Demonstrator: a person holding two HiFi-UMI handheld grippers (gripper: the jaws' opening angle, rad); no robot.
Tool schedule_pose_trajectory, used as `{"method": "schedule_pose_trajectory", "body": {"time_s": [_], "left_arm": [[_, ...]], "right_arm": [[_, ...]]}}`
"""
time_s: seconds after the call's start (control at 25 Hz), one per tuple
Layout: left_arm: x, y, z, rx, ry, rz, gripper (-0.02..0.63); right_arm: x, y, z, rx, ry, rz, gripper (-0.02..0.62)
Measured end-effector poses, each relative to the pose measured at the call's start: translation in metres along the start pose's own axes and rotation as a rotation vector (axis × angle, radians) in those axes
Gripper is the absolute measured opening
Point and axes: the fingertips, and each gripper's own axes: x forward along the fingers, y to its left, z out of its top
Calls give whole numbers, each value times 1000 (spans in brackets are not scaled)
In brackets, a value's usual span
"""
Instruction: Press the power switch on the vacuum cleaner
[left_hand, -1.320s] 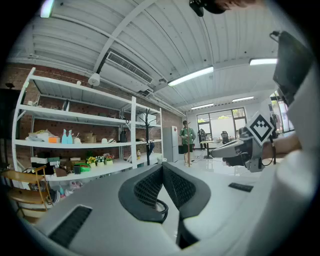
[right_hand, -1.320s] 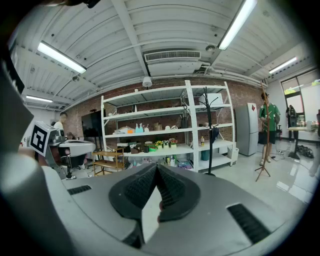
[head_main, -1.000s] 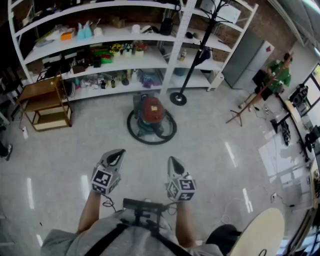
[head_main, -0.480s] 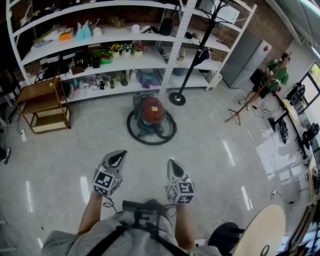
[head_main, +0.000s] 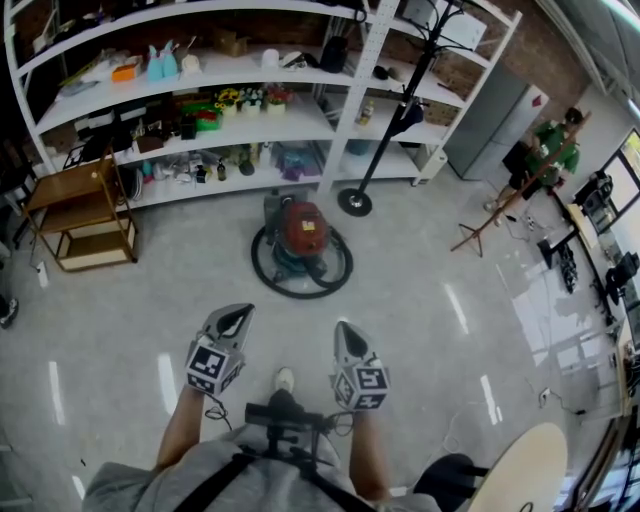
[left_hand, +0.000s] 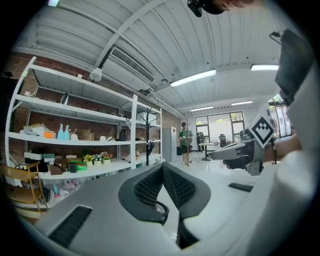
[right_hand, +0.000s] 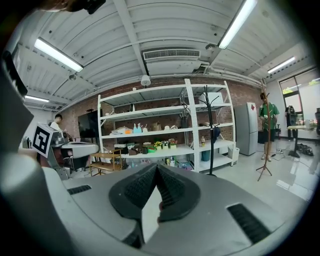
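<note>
The vacuum cleaner (head_main: 302, 233), red on top with a dark base, stands on the floor in front of the shelves. Its black hose (head_main: 268, 281) lies in a ring around it. In the head view my left gripper (head_main: 234, 313) and right gripper (head_main: 343, 326) are held side by side well short of the vacuum, both pointing toward it. Both are shut with nothing between the jaws. The left gripper view shows its jaws (left_hand: 162, 165) meeting at the tips, with the right gripper (left_hand: 239, 149) beside it. The right gripper view shows the same for its jaws (right_hand: 156, 166).
White shelving (head_main: 250, 122) full of small items runs along the back. A wooden rack (head_main: 78, 212) stands at left, a coat stand base (head_main: 354, 201) right of the vacuum, and a round table (head_main: 528, 464) at lower right. A person in green (head_main: 555, 150) stands far right.
The whole view has shifted a little toward the vacuum, and a shoe now shows below the grippers. Both grippers keep their places and stay shut.
</note>
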Motion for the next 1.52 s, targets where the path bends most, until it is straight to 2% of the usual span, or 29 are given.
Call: {"method": "schedule_pose_trajectory", "body": {"time_s": [0.32, 0.64, 0.88, 1.08, 1.52], "left_arm": [[64, 25, 15, 11, -6, 13, 8], [110, 46, 20, 1, 25, 35, 8], [145, 55, 22, 26, 21, 31, 8], [170, 53, 20, -1, 52, 30, 8], [208, 58, 22, 13, 47, 50, 8]], "right_arm": [[58, -39, 12, 2, 29, 48, 12], [108, -66, 23, 10, 44, 75, 12], [133, -89, 27, 14, 49, 89, 12], [150, -110, 27, 24, 49, 94, 12], [172, -132, 26, 30, 51, 112, 12]]}}
